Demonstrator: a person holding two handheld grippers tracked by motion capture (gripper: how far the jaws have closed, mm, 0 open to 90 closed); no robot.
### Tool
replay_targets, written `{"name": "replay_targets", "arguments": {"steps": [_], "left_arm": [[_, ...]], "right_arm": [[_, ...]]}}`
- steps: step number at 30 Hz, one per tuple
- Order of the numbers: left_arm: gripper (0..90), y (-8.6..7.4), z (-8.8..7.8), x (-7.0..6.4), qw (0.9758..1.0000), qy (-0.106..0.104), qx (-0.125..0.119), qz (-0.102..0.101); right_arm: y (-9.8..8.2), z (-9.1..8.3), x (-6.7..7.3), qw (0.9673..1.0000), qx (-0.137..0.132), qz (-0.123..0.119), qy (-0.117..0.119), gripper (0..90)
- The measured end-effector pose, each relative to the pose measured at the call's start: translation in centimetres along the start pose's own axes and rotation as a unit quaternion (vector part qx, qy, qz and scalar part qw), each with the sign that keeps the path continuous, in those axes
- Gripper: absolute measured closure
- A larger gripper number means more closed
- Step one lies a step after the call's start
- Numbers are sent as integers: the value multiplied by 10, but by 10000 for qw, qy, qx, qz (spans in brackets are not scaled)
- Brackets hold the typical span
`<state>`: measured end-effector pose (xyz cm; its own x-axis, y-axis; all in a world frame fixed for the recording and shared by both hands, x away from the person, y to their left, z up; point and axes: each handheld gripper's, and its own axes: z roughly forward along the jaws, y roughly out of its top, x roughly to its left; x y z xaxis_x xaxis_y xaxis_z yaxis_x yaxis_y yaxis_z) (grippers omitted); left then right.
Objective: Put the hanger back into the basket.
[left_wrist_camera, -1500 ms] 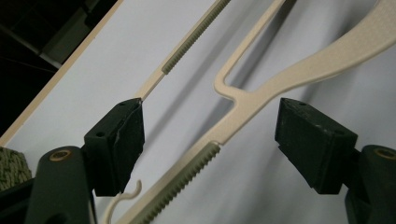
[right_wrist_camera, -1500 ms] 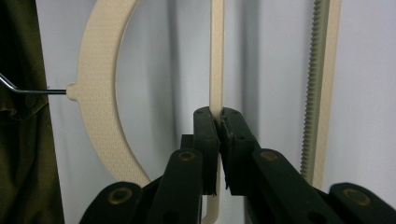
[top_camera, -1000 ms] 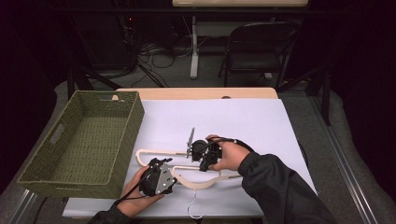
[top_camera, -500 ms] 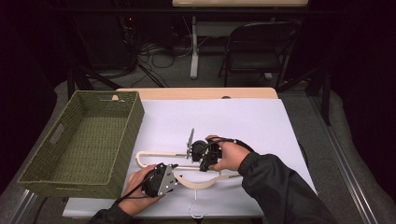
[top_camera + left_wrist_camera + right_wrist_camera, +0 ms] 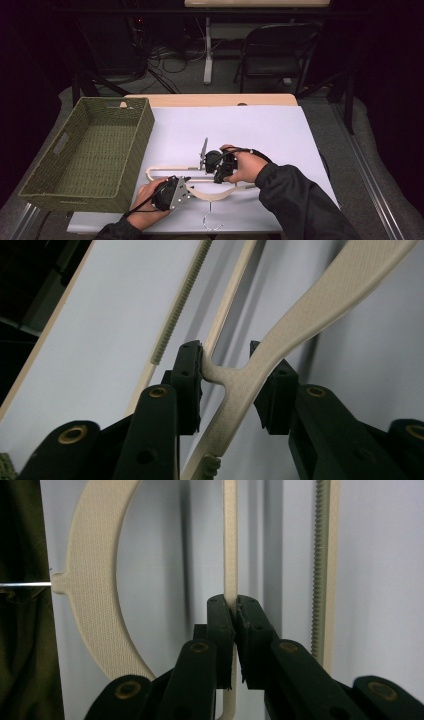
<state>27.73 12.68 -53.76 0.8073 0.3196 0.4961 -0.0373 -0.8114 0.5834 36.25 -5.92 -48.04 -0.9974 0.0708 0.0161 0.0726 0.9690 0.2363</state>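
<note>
A cream plastic hanger (image 5: 165, 170) lies flat on the white tabletop, its metal hook (image 5: 212, 222) toward the near edge. My left gripper (image 5: 187, 186) sits at the curved shoulder arm (image 5: 310, 305). Its jaws have just been closing, with the arm between them. One pad (image 5: 192, 375) now meets the small branch and the other lies against the arm's edge. My right gripper (image 5: 211, 175) points along the hanger, shut on its thin straight bar (image 5: 230, 540). The toothed bar (image 5: 322, 555) runs just beside it.
A green woven basket (image 5: 90, 150) stands at the table's left, close to the hanger's end. A wooden strip (image 5: 210, 100) borders the far edge. Beyond the table are a folding chair (image 5: 275, 55) and cables on the floor.
The left gripper's jaws have drawn in around the hanger's curved arm. Both hands and the hanger stay where they were.
</note>
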Motion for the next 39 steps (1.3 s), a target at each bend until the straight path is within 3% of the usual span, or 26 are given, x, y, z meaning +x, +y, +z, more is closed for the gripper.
{"name": "replay_targets", "arguments": {"steps": [7, 15, 20, 21, 22, 26, 27, 29, 31, 32, 34, 35, 39], "left_arm": [[823, 0, -1, 1, 9999, 116, 0, 89], [845, 2, 0, -1, 9998, 134, 3, 159], [861, 6, 2, -1, 9993, 192, 106, 309], [861, 7, 4, 1, 9992, 213, 129, 314], [861, 7, 4, 1, 9992, 213, 129, 314], [863, 9, 5, 7, 9992, 259, 192, 229], [866, 9, 6, 8, 9993, 262, 211, 192], [867, 8, 7, 11, 9991, 290, 271, 142], [868, 9, 10, 18, 9989, 286, 385, 13], [868, 9, 10, 18, 9989, 286, 385, 13], [868, 12, 14, 24, 9986, 304, 421, -134], [868, 13, 15, 27, 9983, 314, 439, -201], [870, 16, 21, 40, 9970, 275, 492, -533]], "right_arm": [[1, 0, 2, 10000, -17, -47, -36, 862], [0, 0, 1, 9999, -26, -57, -90, 850], [-3, -7, -1, 9993, -233, 60, -298, 780], [-6, -15, -2, 9979, -397, 155, -488, 725], [-6, -15, -2, 9979, -397, 155, -488, 725], [-15, -30, -5, 9936, -668, 292, -862, 633], [-23, -40, -8, 9892, -874, 425, -1094, 614], [-26, -44, -9, 9879, -943, 488, -1129, 601], [-39, -56, -12, 9825, -1169, 661, -1290, 582], [-39, -56, -12, 9825, -1169, 661, -1290, 582], [-45, -61, -13, 9813, -1141, 732, -1369, 563], [-49, -63, -14, 9785, -1243, 819, -1429, 543], [-62, -71, -15, 9729, -1347, 1016, -1579, 492]]}}
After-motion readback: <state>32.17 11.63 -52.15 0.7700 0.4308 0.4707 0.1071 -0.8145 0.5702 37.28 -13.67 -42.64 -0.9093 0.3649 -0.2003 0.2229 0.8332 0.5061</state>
